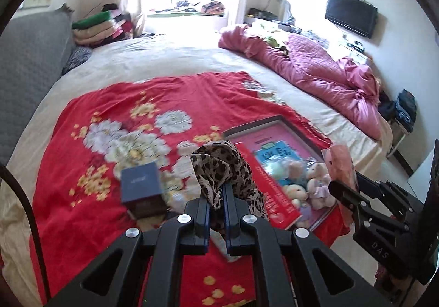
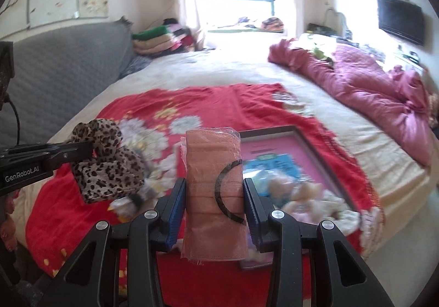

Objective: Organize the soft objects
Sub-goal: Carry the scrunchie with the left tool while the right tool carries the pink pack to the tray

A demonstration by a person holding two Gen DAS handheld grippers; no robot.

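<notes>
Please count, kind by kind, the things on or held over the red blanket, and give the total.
Leopard-print scarf, held by left gripper: 1
Pink packet of face masks, held by right gripper: 1
Small dark blue box: 1
Open red gift box: 1
Plush toys inside it: about 4, blurred
Total: about 8
</notes>
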